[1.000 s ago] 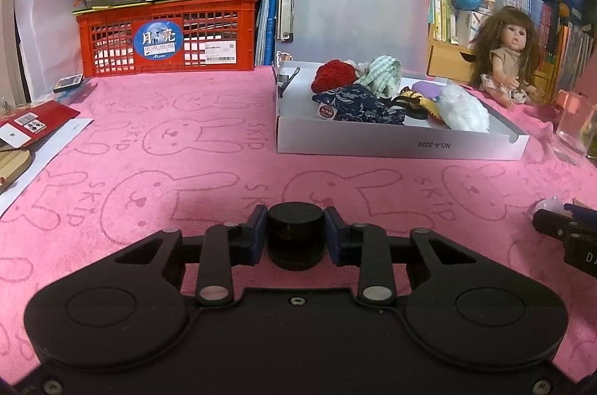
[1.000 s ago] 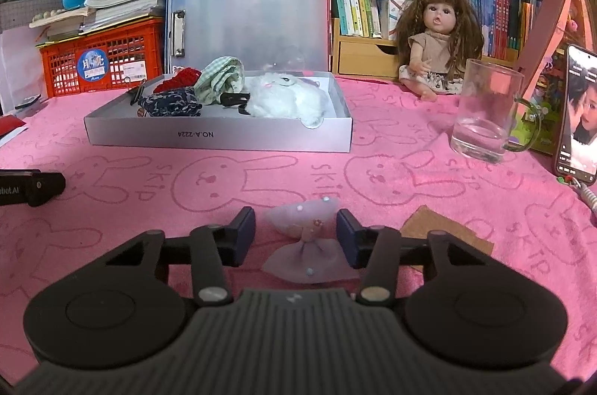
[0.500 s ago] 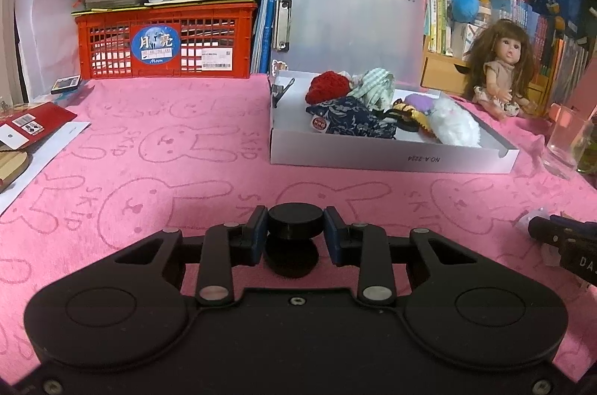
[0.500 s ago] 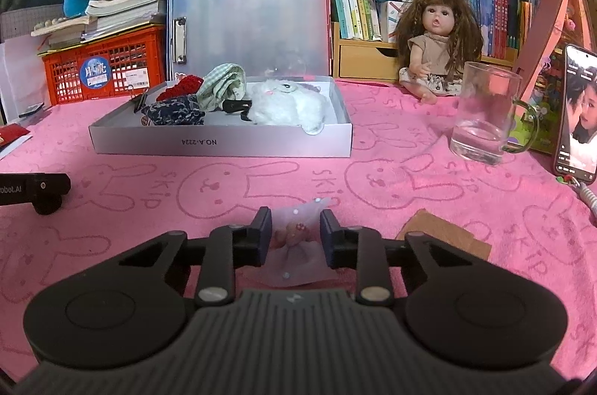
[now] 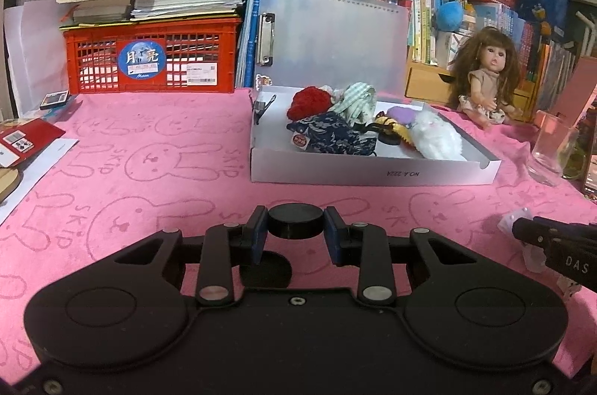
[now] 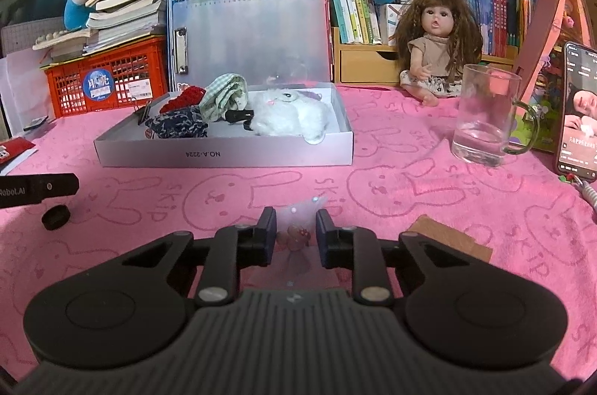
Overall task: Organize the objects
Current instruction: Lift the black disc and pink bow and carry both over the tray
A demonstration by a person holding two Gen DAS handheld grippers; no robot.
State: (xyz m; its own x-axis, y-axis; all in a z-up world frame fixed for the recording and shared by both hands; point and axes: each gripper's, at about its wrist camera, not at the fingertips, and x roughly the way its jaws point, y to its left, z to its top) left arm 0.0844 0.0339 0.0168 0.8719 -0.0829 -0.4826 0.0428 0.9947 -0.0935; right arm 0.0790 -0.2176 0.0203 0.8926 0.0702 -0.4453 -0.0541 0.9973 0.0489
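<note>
My left gripper (image 5: pixel 295 231) is shut on a black round cap (image 5: pixel 295 222), which hangs a little above the pink cloth with its shadow below. The same cap (image 6: pixel 56 218) shows at the far left of the right wrist view. My right gripper (image 6: pixel 296 234) has its jaws closing on a small pale pink bow (image 6: pixel 300 214); the pads press on it and one wing sticks up between them. Ahead stands an open white box (image 5: pixel 373 173) (image 6: pixel 224 154) holding a red knit piece, a checked cloth, a dark blue pouch and a white plush.
A glass mug (image 6: pixel 485 119), a lit phone (image 6: pixel 578 111) and a doll (image 6: pixel 436 48) stand at the right. A brown card (image 6: pixel 447 238) lies close to my right gripper. A red crate (image 5: pixel 149 59) with books on it and a red packet (image 5: pixel 22 141) are at the left.
The right jaws have closed in on the pink bow and raised it off the cloth. The left gripper has lifted the black cap clear of the cloth.
</note>
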